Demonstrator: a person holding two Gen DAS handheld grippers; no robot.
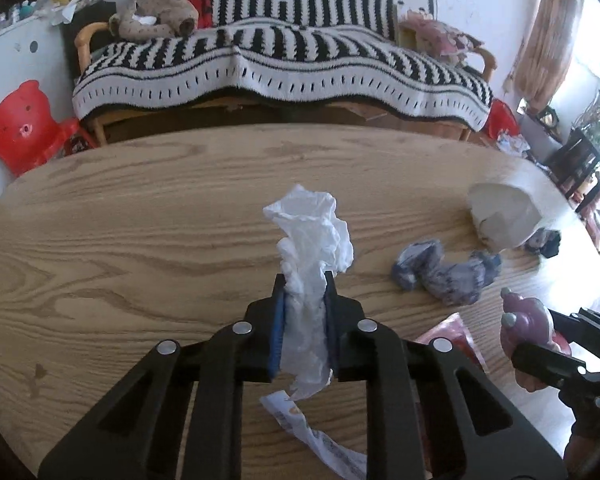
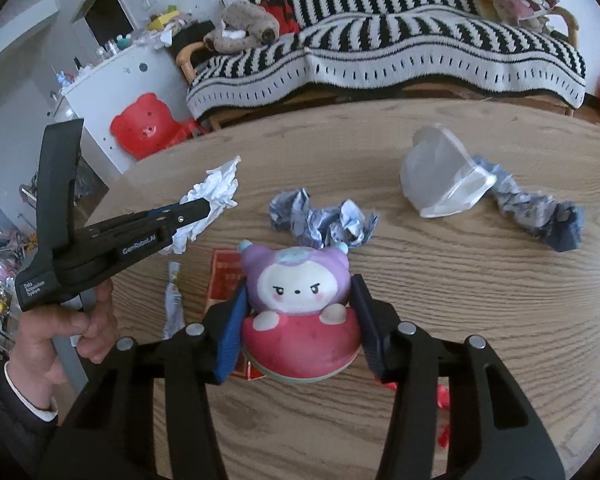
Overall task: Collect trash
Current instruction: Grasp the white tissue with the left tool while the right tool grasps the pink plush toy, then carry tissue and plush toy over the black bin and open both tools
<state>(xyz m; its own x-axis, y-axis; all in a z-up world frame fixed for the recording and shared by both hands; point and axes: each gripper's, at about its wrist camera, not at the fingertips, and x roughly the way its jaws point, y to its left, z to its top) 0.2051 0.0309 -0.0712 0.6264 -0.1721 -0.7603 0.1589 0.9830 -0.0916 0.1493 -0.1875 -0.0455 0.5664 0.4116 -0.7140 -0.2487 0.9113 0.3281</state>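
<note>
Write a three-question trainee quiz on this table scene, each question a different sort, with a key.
1. True or false: the left claw is shut on the white tissue.
2. Which thing sits between the right claw's fingers? A) clear plastic cup B) purple-and-pink toy figure C) blue crumpled paper
3. Fill in: the red packet lies flat on the wooden ____, partly under the toy.

Key: 1 true; 2 B; 3 table.
</note>
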